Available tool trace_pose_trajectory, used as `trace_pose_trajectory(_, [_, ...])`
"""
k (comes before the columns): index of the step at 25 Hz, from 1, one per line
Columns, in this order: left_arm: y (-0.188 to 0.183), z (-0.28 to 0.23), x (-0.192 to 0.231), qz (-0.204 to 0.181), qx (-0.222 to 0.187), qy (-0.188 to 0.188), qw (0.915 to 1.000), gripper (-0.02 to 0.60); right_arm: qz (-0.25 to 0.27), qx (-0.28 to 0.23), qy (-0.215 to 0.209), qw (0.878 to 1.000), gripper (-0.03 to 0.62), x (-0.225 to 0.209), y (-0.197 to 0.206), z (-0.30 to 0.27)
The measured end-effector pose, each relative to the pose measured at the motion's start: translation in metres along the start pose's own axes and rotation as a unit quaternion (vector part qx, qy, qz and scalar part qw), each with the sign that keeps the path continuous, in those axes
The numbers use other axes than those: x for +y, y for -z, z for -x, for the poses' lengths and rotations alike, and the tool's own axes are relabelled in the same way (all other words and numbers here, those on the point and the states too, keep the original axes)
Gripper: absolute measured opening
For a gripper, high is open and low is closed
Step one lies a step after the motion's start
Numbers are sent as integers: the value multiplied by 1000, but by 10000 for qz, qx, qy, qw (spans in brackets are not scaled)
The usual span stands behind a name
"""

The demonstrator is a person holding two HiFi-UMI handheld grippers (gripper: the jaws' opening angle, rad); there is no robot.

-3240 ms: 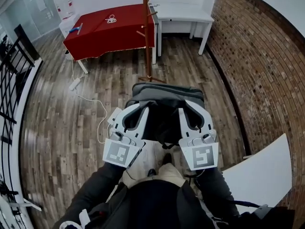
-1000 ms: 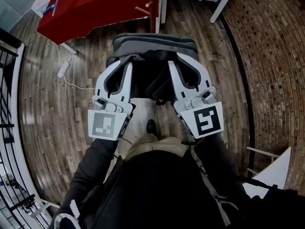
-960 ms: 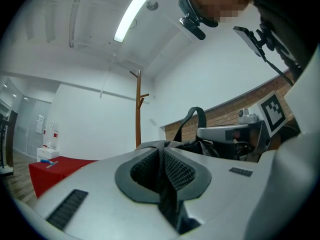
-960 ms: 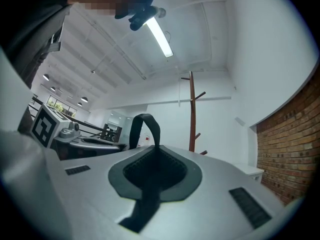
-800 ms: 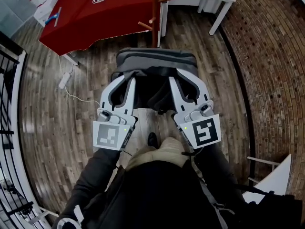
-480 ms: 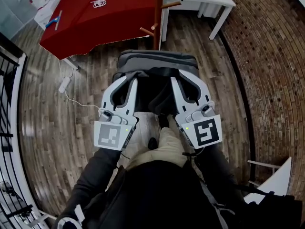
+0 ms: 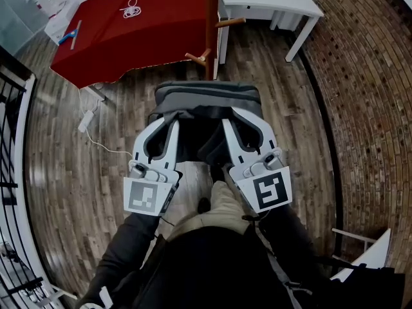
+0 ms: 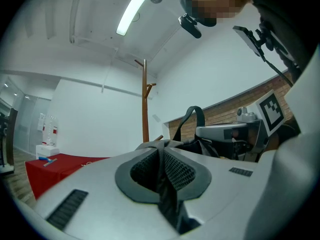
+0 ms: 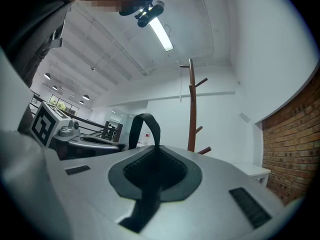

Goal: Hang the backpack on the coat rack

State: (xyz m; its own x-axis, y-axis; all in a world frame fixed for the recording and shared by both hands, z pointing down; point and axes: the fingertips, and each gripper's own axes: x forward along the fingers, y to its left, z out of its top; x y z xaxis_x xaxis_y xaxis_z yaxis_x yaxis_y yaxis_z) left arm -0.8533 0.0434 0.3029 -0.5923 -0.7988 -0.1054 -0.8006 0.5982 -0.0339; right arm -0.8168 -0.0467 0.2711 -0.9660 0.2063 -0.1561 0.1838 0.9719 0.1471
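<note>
While the left claw (image 7: 171, 122) and right claw (image 7: 226, 122) each pinch a strap (image 8: 162, 184) of the backpack (image 7: 207, 97), held off the floor just short of the coat rack (image 7: 211, 18), the thin webbing could slip free. A load that misses its peg (image 7: 196, 58) could push the coat rack over.

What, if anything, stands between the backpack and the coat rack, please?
Nothing visible does. The backpack is directly in front of the coat rack, and only bare wooden floor shows around its pole.
</note>
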Motion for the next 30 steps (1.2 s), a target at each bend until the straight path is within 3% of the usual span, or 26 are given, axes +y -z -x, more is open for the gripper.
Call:
trace_pose_trajectory(11, [39,-60,20,154,328,-319,9988,41,-226,312,-271,9989,20,-48,49,-45])
trace_pose_trajectory(30, [100,-105,67,324,651,-763,9944,41,-512,598,-688,9945,20,-66,115,-104])
